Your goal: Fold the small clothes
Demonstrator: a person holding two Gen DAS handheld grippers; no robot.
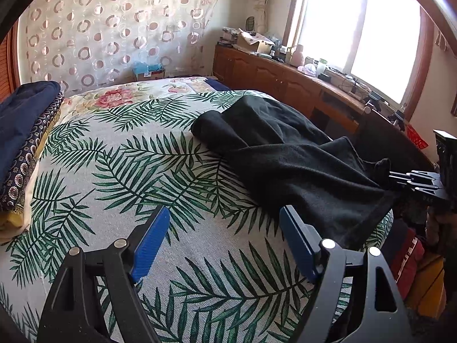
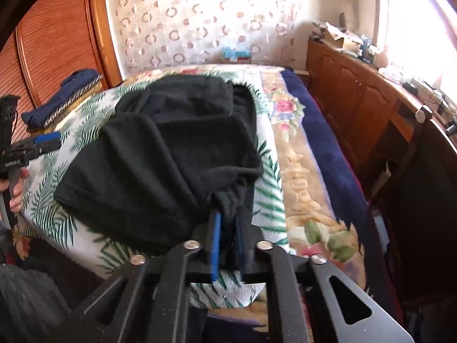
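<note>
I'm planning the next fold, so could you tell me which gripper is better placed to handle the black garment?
Right: the right gripper has a corner of the black garment between its fingers; the left gripper gapes over bare bedspread.

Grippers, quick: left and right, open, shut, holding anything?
Left gripper: open, empty.
Right gripper: nearly closed, black garment corner between its pads.

The left gripper (image 1: 221, 241) hangs with its blue pads wide apart over the palm-leaf bedspread (image 1: 120, 171), holding nothing. A black garment (image 1: 291, 157) lies rumpled to the right, its corner apparently pinched by the right gripper (image 1: 395, 178).
</note>
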